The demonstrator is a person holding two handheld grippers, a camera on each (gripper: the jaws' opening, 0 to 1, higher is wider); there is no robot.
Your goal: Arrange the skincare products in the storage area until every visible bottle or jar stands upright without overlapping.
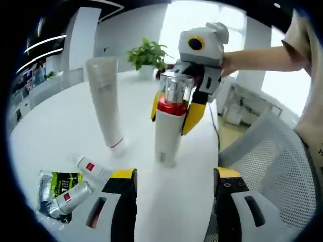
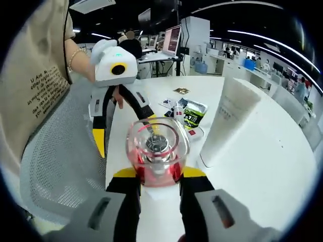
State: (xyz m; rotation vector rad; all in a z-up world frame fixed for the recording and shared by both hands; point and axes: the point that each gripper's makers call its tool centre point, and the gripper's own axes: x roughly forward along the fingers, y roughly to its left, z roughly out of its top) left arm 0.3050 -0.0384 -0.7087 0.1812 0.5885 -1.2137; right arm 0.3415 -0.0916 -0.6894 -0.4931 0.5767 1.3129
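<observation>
While the right gripper [image 1: 174, 113] clamps its yellow-tipped jaws on either side of a tall white pump bottle [image 1: 169, 128] with a red collar and clear cap, that bottle stands upright on the round white table [image 1: 55, 126], straight ahead of the left gripper [image 1: 174, 176] and well beyond its fingertips. In the right gripper view the same bottle [image 2: 157, 151] sits squeezed between the jaws of the right gripper [image 2: 157, 174], seen from its clear cap downward. The left gripper's jaws are spread wide with nothing between them; in the right gripper view it [image 2: 123, 128] hangs past the bottle, held by a person's hand. A tall white tube [image 1: 105, 103] stands on its cap to the left of the held bottle, apart from it. Nearer the left gripper's left jaw, two small white bottles [image 1: 91, 168] lie on their sides, one of them on a green-and-black sachet [image 1: 55, 184]. A potted plant [image 1: 148, 54] stands at the table's far edge, and a white mesh chair [image 1: 275, 161] is on the right.
</observation>
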